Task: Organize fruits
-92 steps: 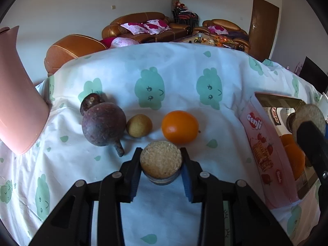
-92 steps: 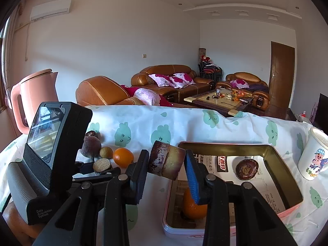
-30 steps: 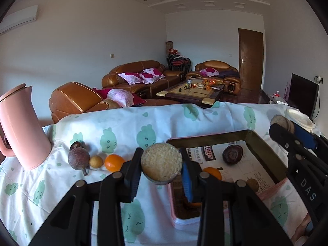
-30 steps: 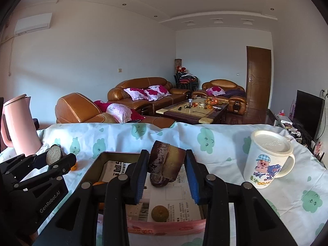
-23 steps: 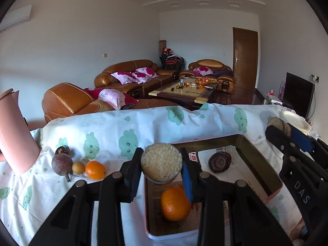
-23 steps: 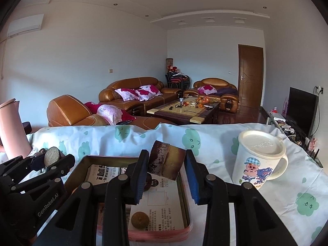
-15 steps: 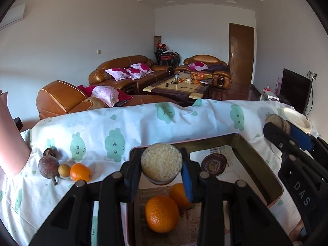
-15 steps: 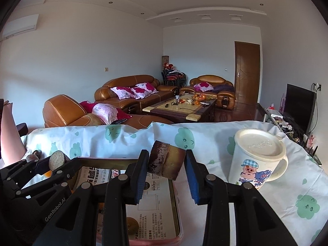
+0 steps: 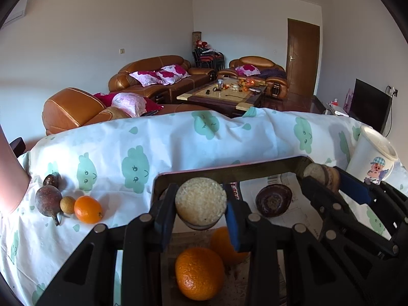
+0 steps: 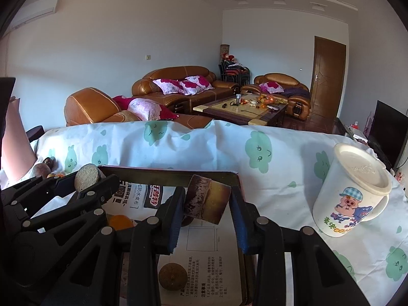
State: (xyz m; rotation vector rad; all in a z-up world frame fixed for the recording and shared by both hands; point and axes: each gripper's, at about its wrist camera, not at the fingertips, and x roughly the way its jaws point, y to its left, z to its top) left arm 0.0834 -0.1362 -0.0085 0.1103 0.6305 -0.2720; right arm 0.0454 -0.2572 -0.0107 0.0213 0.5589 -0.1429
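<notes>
Fruits sit partly in the tray (image 9: 229,172) and partly on the cloth (image 9: 178,140) to its left. The left gripper (image 9: 200,210) pinches a round pale disc (image 9: 200,202) above the tray; only its grainy flat face and a dark lower edge show, so what kind of fruit it is cannot be told. Below it an orange (image 9: 199,272) lies in the tray's near end, with a second orange (image 9: 221,242) behind, mostly hidden by the gripper's right finger. A dark round fruit (image 9: 273,203) rests farther right in the tray. The right gripper (image 10: 207,207) clamps a brown slice (image 10: 207,199), tilted, over the tray; its lower edge hides a dark fruit behind. A small brown ball (image 10: 172,276) lies near in the tray, on printed paper.

On the cloth at far left stand a purple fruit (image 9: 48,201), a small tan one (image 9: 67,204) and an orange fruit (image 9: 88,209), touching in a row; another dark fruit (image 9: 51,179) is half hidden behind. A pink jug (image 9: 9,178) is cut off at the left edge. A mug (image 10: 350,191) with a lid stands right of the tray.
</notes>
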